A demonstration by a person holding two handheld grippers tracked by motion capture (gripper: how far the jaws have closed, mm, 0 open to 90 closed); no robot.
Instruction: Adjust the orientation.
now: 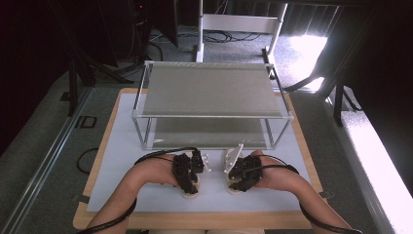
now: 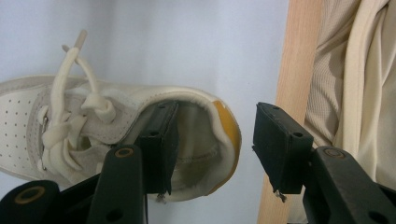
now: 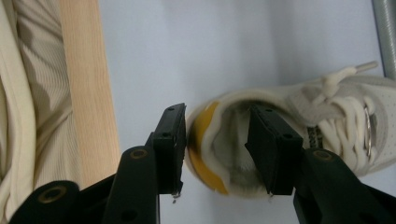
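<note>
Two cream sneakers are sitting on the white mat (image 1: 122, 146) at lower centre of the high view, just in front of the two-tier metal rack (image 1: 209, 105).

Left gripper (image 1: 189, 187) is hanging over the left shoe (image 1: 191, 191), left of centre near the bottom of that view. In the left gripper view the shoe (image 2: 93, 135) is lying across the left half of the frame, toe off to the left, laces (image 2: 70, 107) at upper left, yellow heel tab (image 2: 229, 135) at centre. One jaw is sitting inside the shoe opening; the other is standing clear to the right over the mat and the table's wooden edge (image 2: 292, 70). Jaws are about half open with the heel collar between them; the outer pad is not touching it. No grip.

Right gripper (image 1: 236, 187) is sitting over the right shoe (image 1: 234, 190), right of centre near the bottom of the high view. In the right gripper view the shoe (image 3: 299, 130) is filling the right half, laces (image 3: 341, 116) at right, yellow heel tab (image 3: 203, 140) at centre. The right-hand jaw is inside the opening; the left-hand jaw is resting just at the heel outside. Jaws are partly open around the heel wall; cannot tell if the pads are actually pressing.

Both shoes are flat on the mat, well apart from the rack shelves.
</note>
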